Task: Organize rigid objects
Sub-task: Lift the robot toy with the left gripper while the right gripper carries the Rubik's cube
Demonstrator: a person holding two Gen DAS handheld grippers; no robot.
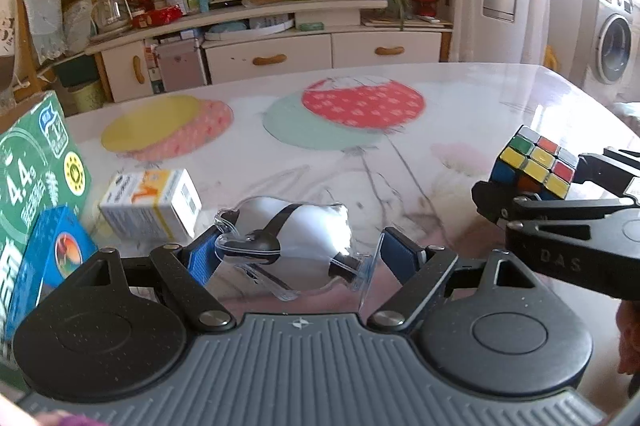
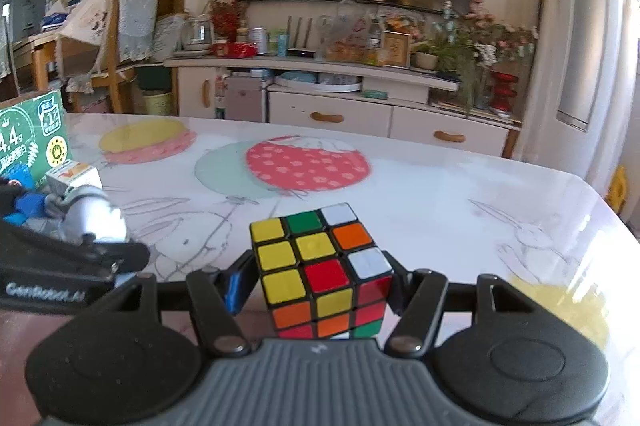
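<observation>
Above the balloon-printed bench, both grippers carry a load, so the step in hand looks like a transport: each object is lifted and not yet set down. The left gripper has its fingers closed on a clear plastic case with a white insert and dark strap-like parts; the case lies crosswise between the fingers, its long axis running left to right, the narrower end toward the left finger. The right gripper clamps a Rubik's cube by two opposite faces; it has no long axis, and sits turned so one corner edge points toward the camera and the mostly yellow face tilts up. At the bench's left edge stand a green carton, a blue box and a small white and yellow box, close together. The next move probably calls for lowering each object beside that group, level, without knocking the boxes.
</observation>
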